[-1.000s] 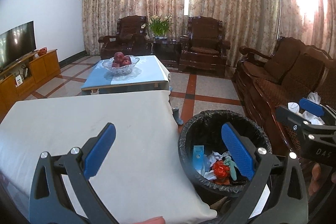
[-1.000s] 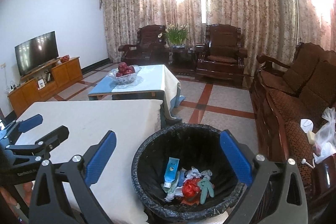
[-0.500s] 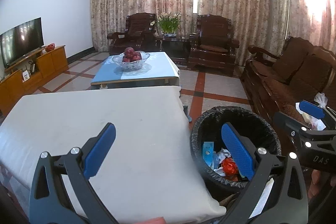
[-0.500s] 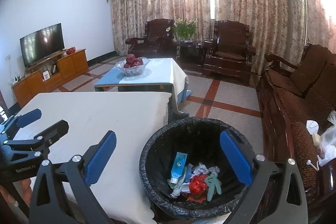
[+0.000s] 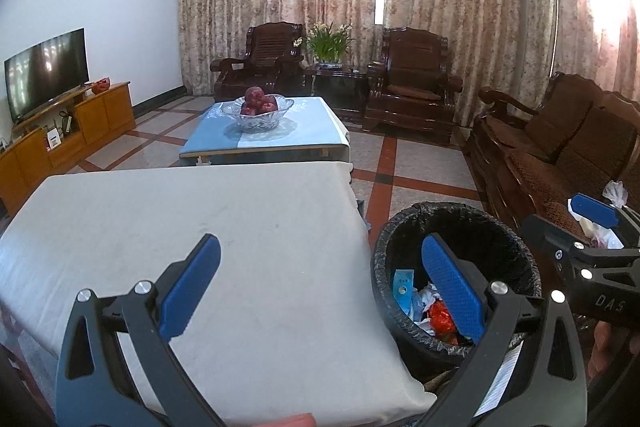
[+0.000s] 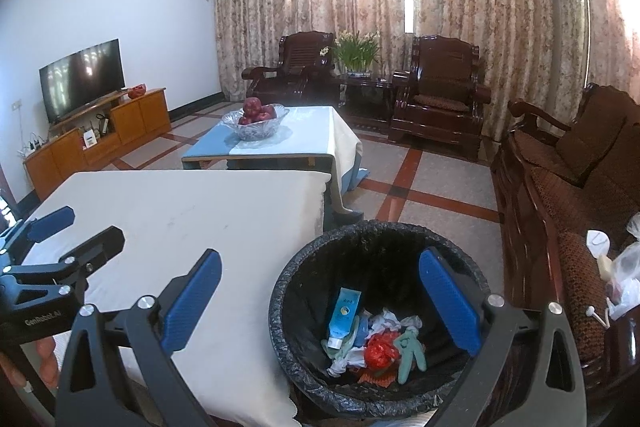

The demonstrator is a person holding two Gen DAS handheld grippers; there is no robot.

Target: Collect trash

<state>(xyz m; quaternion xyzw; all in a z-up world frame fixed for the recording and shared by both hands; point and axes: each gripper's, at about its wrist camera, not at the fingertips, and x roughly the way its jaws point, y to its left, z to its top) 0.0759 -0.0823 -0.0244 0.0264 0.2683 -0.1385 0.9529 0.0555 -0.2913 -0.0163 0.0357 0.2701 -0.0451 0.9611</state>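
A black-lined trash bin (image 6: 376,239) stands on the floor right of the white-clothed table (image 6: 208,211). It holds trash: a blue tube (image 6: 343,311), a red wrapper (image 6: 378,349), white tissue and a green piece. My right gripper (image 6: 320,299) is open and empty above the bin's near rim. My left gripper (image 5: 320,287) is open and empty over the table's right edge (image 5: 280,227), with the bin (image 5: 456,215) to its right. Each gripper shows in the other's view.
A coffee table (image 6: 288,143) with a glass bowl of red fruit (image 6: 256,119) stands beyond. Dark wooden armchairs and a sofa (image 6: 568,187) line the back and right. A TV (image 6: 80,79) on a wooden cabinet is at left. Plastic bags (image 6: 624,275) lie on the sofa.
Both grippers have drawn back and risen slightly, so the bin and table appear a little farther. Both stay open and empty.
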